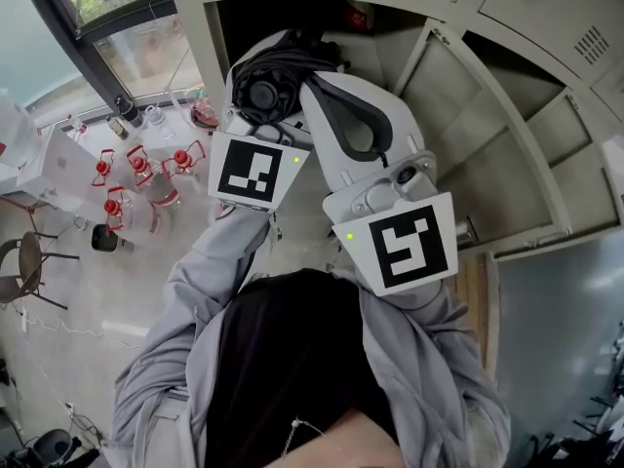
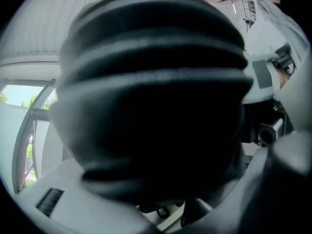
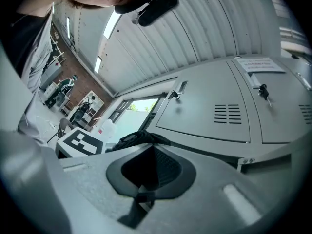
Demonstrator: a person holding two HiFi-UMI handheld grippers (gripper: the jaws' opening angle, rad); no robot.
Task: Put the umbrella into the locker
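The left gripper (image 1: 277, 64) has its fingers clamped around the folded black umbrella (image 1: 263, 93), held right at the open locker (image 1: 209, 37) mouth. Just beside it, the right gripper (image 1: 357, 115) fingers sit closed together, empty.

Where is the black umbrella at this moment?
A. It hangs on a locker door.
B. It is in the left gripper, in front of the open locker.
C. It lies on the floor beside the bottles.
B: the umbrella sits between the jaws of the left gripper, just before the open locker.
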